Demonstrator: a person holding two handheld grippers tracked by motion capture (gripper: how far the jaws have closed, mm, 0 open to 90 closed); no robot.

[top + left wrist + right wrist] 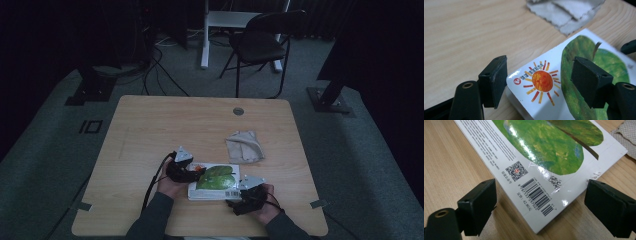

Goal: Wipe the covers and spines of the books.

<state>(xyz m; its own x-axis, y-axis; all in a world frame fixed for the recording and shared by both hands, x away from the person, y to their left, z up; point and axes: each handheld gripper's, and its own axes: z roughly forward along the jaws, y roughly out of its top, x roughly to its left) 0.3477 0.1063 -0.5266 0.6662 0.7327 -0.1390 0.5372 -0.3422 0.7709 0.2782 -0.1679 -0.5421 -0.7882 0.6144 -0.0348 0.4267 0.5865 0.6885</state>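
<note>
The book (214, 182) lies flat on the counter (150, 130), long axis three-to-nine; left hand-held gripper (186, 172) at nine, right hand-held gripper (248, 194) at four, both wide, gripping nothing.

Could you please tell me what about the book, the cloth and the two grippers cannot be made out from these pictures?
- Book: small and dim in the high view; its left edge sits behind the left gripper. The left gripper view cuts off its lower part.
- Small print by the barcode: too fine to read.
- Cloth: cut off by the edges of both gripper views.
- Right gripper: jaws unclear in the high view.
</note>
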